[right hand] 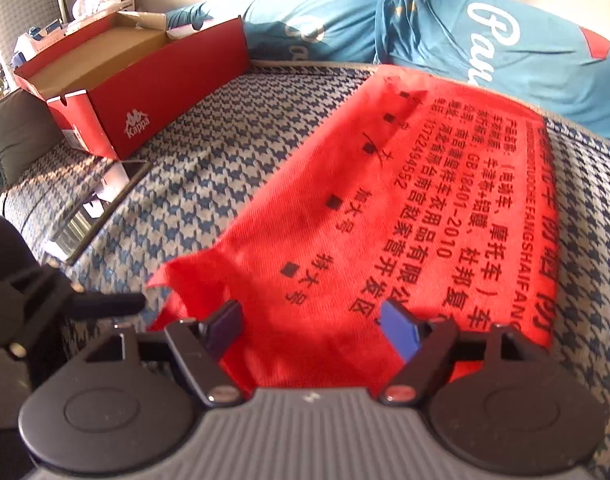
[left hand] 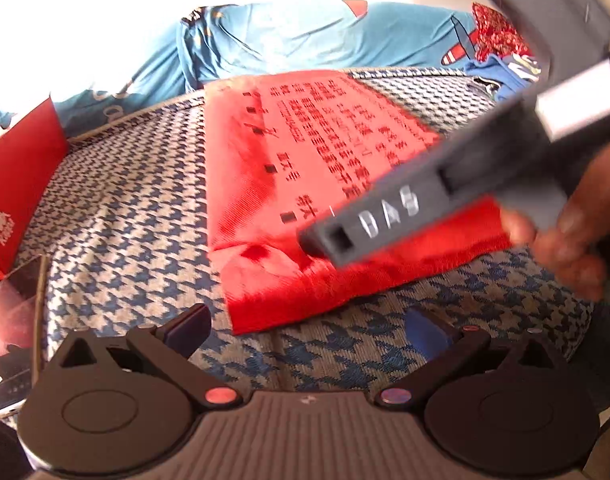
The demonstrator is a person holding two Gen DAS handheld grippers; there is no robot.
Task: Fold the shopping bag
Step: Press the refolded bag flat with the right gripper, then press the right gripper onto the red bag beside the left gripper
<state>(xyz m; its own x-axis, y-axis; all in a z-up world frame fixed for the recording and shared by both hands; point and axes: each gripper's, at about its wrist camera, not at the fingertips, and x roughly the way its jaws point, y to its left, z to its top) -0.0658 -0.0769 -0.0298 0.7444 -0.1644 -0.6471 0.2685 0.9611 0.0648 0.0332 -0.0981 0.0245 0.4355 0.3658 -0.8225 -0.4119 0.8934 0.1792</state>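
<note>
Plainly both grippers, left gripper (left hand: 309, 330) and right gripper (right hand: 311, 328), gape empty; the loose flap of the red printed fabric shopping bag (right hand: 385, 208) may spring open unheld

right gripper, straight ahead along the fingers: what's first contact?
Most likely the red shopping bag. The right gripper points down at the bag's near end with its jaws open and nothing between them; how far above the fabric is unclear.

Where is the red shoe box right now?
In the right wrist view the open red Kappa shoe box sits at upper left on the houndstooth cover, left of the red shopping bag and by the blue shirt.
</note>
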